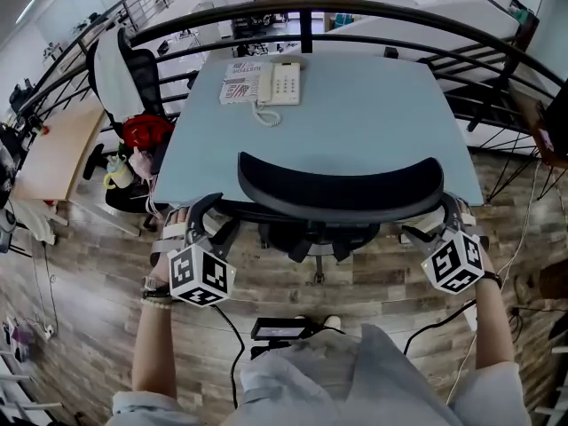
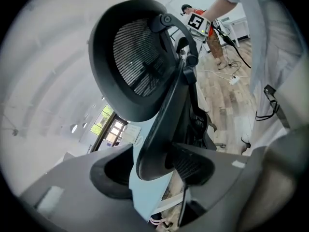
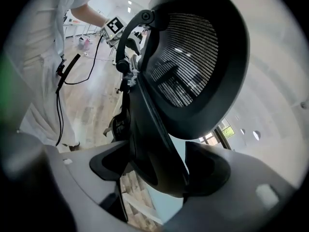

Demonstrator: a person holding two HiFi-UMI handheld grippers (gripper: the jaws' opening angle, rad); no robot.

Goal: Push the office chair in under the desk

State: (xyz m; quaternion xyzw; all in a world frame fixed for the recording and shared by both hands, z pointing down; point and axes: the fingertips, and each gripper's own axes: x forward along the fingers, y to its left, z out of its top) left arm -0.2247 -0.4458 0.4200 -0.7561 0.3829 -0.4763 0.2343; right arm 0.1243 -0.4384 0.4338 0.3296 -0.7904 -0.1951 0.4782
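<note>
Office chair [image 1: 342, 189]: black frame, black mesh backrest with fine horizontal ribbing. Bench [image 1: 355, 122]: pale blue top. Telephone [image 1: 282, 82]: off-white. Floor [image 1: 89, 300]: grey-brown wood-plank pattern. Left gripper [image 1: 213, 216] and right gripper [image 1: 433, 222]: cubes bearing black-and-white square markers.

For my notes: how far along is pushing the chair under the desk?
Looks done: the chair sits with its backrest against the desk edge. In hand: left gripper and right gripper flank the backrest, jaws open, its frame loose between them. Left: drawing both grippers away.
</note>
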